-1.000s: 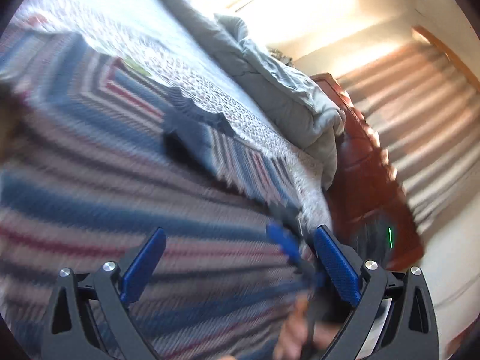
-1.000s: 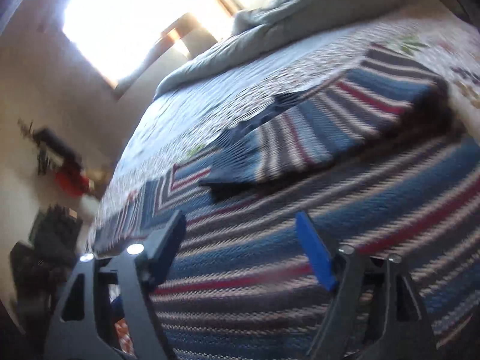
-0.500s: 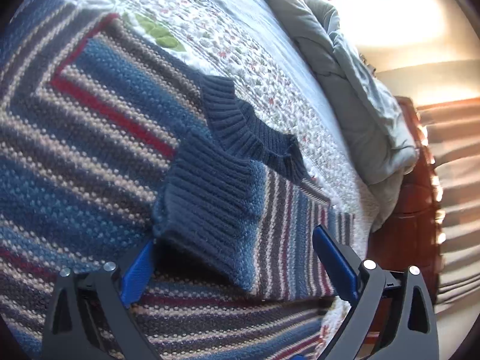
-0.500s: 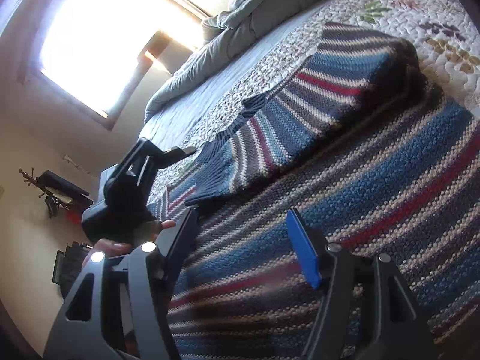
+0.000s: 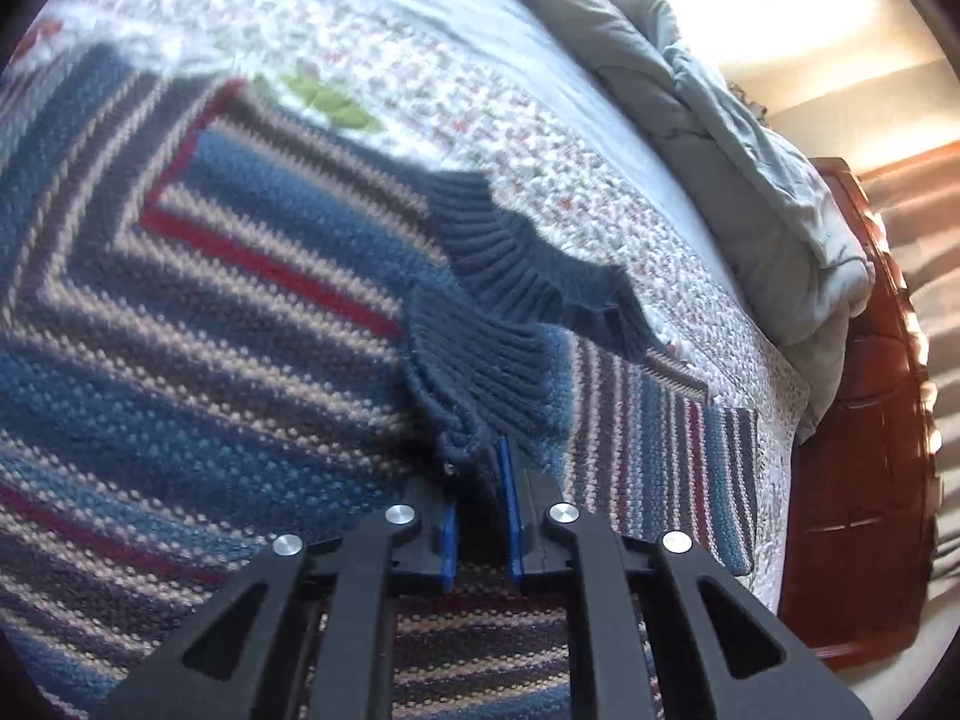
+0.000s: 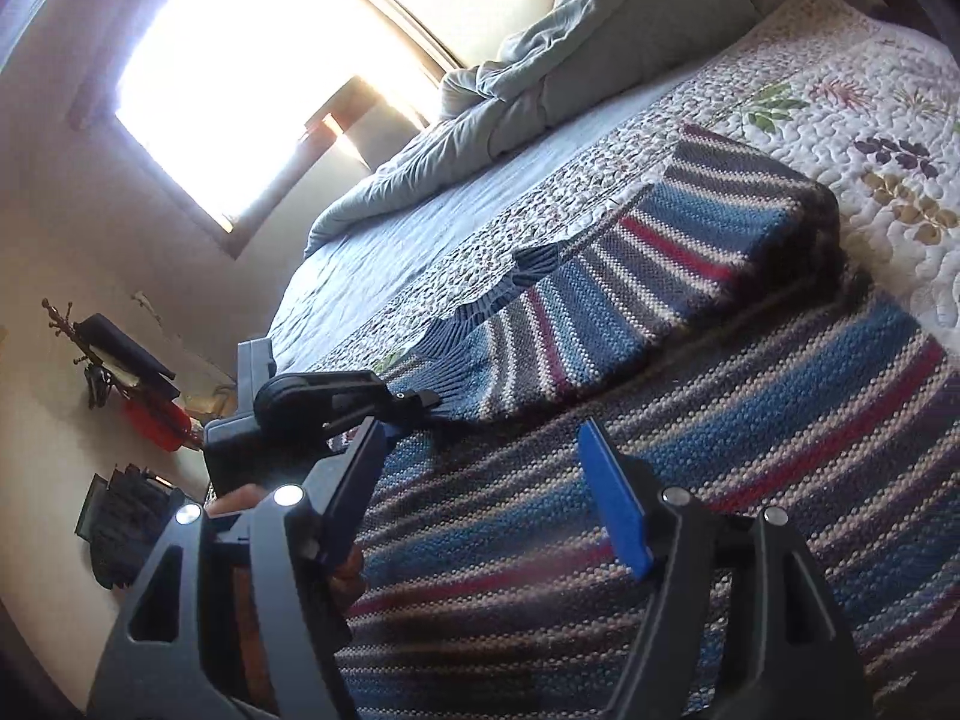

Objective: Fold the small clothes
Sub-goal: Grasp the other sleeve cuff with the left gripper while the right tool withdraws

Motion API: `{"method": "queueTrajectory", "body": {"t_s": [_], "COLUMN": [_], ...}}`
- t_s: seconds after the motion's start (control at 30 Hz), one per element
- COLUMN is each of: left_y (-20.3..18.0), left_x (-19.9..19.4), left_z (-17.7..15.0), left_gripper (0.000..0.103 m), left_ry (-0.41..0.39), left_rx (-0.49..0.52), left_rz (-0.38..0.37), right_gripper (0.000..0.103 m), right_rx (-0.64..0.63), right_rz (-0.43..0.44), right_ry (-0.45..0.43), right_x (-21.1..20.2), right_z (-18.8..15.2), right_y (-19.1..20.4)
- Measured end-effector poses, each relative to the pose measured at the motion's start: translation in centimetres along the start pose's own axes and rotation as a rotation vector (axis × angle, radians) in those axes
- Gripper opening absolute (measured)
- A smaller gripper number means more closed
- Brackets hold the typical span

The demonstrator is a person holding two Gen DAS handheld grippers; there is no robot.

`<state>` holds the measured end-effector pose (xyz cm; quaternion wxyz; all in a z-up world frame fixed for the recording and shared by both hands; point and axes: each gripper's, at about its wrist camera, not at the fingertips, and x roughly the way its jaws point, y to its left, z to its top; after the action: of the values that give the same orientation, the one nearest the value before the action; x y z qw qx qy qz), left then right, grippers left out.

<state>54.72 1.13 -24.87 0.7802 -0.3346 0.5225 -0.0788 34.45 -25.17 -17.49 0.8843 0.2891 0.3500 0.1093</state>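
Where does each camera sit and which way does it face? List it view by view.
Left wrist: on the left tongs, looking down at the sweater cuff they pinch; only the tongs show.
Right wrist: on the right tongs, jaws opening, nothing between them, facing across the bed toward the window; a hand shows.
Shared: striped sweater, grey duvet.

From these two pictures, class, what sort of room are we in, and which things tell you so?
Most likely a bedroom. A wide bed under a floral quilted bedspread fills the view, a rumpled grey-green duvet is heaped at its far side, and a striped blue, red and cream knitted sweater lies spread on the quilt for folding.
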Motion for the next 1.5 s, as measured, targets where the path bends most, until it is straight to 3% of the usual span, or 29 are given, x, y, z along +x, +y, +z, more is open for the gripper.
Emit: {"method": "queueTrajectory", "body": {"t_s": [0.23, 0.37, 0.47, 0.57, 0.6, 0.67, 0.73, 0.87, 0.93, 0.97, 1.03, 1.5], "left_y": [-1.8, -1.8, -0.2, 1.1, 1.3, 2.0, 3.4, 4.3, 4.2, 3.9, 3.2, 1.6], "left_x": [-3.6, -6.3, -6.6, -5.9, -5.5, -4.4, -3.1, -1.0, -0.8, -0.6, -0.3, -5.1], "left_z": [1.4, 2.5, 3.0, 2.1, 1.7, 0.7, -0.2, -0.5, -0.3, -0.2, 0.0, 2.1], "left_gripper": [0.012, 0.006, 0.0, 0.0, 0.003, 0.046, 0.055, 0.056, 0.054, 0.036, 0.011, 0.008], "left_ry": [-0.093, -0.15, -0.133, -0.077, -0.058, -0.025, -0.01, 0.006, -0.004, -0.004, 0.006, -0.101], "left_rx": [0.068, 0.126, 0.112, 0.075, 0.061, -0.001, -0.101, -0.15, -0.168, -0.162, -0.122, 0.011], "left_rz": [0.005, 0.028, 0.045, -0.007, -0.015, -0.04, -0.041, -0.054, -0.077, -0.08, -0.054, 0.012], "right_gripper": [0.068, 0.067, 0.067, 0.068, 0.068, 0.068, 0.069, 0.069, 0.069, 0.069, 0.069, 0.069], "right_rx": [-0.021, -0.029, -0.033, -0.015, -0.002, 0.002, -0.002, -0.002, -0.004, -0.005, 0.0, -0.007], "right_rz": [-0.001, 0.002, 0.006, 0.007, 0.007, 0.005, 0.004, 0.005, 0.002, 0.001, 0.003, 0.014], "right_ry": [0.012, 0.016, 0.019, 0.025, 0.024, 0.024, 0.029, 0.037, 0.036, 0.037, 0.041, 0.052], "right_x": [0.4, 0.5, 0.7, 0.7, 0.7, 0.7, 0.8, 1.0, 1.0, 1.1, 1.1, 1.3], "right_z": [-0.4, -0.5, -0.6, -0.5, -0.4, -0.3, -0.4, -0.6, -0.6, -0.6, -0.7, -0.7], "right_y": [0.3, 0.4, 0.6, 0.3, 0.1, -0.1, 0.0, 0.0, 0.0, 0.1, 0.0, 0.2]}}
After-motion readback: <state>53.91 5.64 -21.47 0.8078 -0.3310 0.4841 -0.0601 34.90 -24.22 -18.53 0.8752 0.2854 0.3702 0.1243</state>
